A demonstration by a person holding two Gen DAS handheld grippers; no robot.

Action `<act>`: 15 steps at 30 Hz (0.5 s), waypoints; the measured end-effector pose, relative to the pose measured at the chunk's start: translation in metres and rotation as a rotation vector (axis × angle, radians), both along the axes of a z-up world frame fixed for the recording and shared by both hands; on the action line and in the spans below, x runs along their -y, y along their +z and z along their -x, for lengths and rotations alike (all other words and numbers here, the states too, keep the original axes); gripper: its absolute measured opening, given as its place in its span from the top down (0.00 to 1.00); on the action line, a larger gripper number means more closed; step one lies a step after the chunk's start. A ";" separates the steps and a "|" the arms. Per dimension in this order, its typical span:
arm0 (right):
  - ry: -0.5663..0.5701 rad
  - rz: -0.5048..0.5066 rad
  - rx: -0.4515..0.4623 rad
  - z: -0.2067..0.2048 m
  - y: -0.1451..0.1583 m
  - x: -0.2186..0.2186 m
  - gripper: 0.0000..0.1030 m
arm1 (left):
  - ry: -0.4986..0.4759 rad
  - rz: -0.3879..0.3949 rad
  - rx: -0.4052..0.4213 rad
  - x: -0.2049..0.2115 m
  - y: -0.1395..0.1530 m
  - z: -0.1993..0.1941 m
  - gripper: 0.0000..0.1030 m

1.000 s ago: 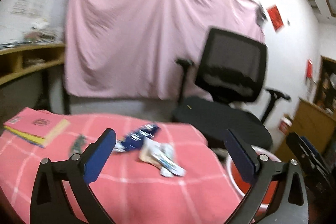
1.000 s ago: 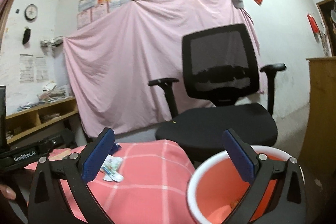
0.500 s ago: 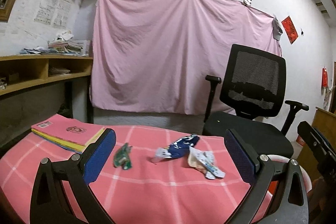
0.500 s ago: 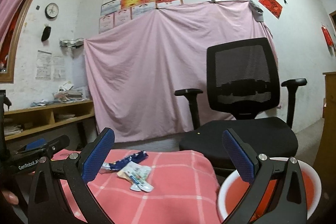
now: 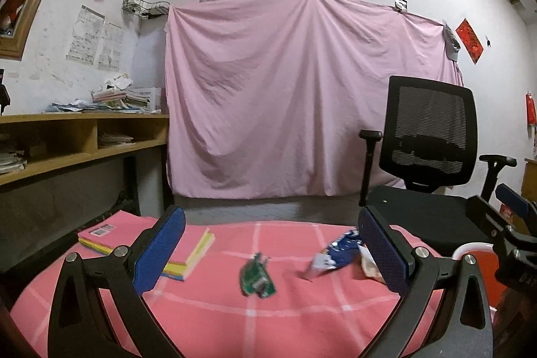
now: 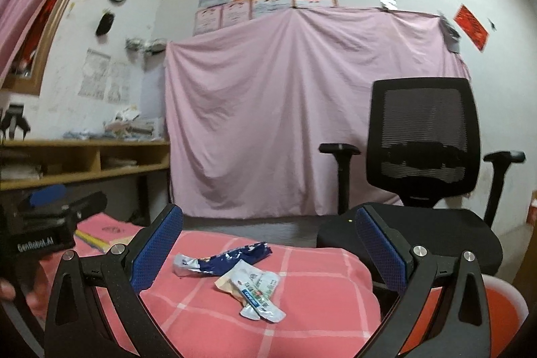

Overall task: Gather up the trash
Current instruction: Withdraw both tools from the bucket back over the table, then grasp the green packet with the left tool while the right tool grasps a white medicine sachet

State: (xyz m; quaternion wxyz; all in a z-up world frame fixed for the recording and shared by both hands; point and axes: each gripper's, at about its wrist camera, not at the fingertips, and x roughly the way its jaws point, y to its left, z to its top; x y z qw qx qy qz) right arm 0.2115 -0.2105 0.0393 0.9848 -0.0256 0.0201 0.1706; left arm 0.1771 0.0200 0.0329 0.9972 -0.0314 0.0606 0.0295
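Three pieces of trash lie on the pink checked tablecloth: a green wrapper, a blue wrapper and a white packet partly hidden by my finger. My left gripper is open and empty, hovering above the cloth short of the green wrapper. In the right wrist view the blue wrapper and the white packet lie ahead of my right gripper, which is open and empty. A red bin with a white rim stands at the table's right side.
A pink book stack lies on the table's left. A black office chair stands behind the table on the right. A wooden shelf runs along the left wall. A pink sheet hangs on the back wall.
Both grippers swung left and tilted up. The trash shifted right in the left view; the bin slid toward the right edge in both views. Both grippers stayed open.
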 end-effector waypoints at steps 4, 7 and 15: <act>0.024 0.043 -0.034 -0.013 -0.004 -0.007 0.00 | 0.000 -0.011 0.003 -0.011 -0.006 -0.008 0.02; 0.028 0.040 -0.114 -0.029 -0.009 -0.008 0.00 | -0.011 -0.004 -0.041 -0.017 -0.013 -0.018 0.02; 0.068 0.043 -0.398 -0.073 -0.033 -0.013 0.14 | -0.053 0.051 -0.245 -0.023 -0.030 -0.059 0.05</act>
